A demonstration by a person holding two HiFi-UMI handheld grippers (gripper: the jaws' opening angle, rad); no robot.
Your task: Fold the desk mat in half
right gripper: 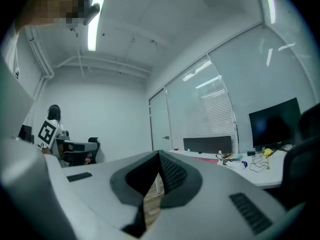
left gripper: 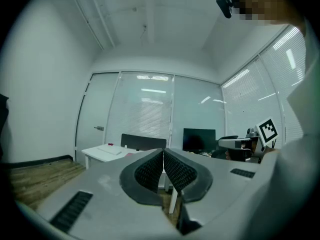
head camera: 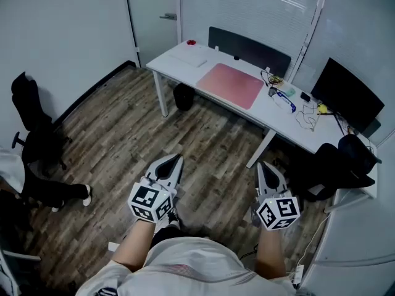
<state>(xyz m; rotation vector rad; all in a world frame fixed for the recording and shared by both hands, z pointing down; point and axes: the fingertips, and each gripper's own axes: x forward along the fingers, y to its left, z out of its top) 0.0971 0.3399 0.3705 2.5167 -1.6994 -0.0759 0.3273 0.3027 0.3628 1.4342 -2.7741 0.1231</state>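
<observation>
Desk mat (head camera: 229, 85), pink, lies flat and unfolded on the far white desk (head camera: 278, 113), well apart from both tools. Nearest in, the left hand-held gripper (head camera: 175, 163) and the right hand-held gripper (head camera: 265, 169) hang side by side above the wooden floor (head camera: 123, 140). Each one is narrow, pads pressed together, nothing between them. Past them on the right, a dark office chair (head camera: 336, 162) sits just beside the desk's near edge. Up on the desk, a flat white item (head camera: 192, 58) lies left of the mat and a tangle of cables (head camera: 305, 119) lies right of it. Farther right stands a black monitor (head camera: 345, 97). At the far wall, a closed door (head camera: 151, 17).
</observation>
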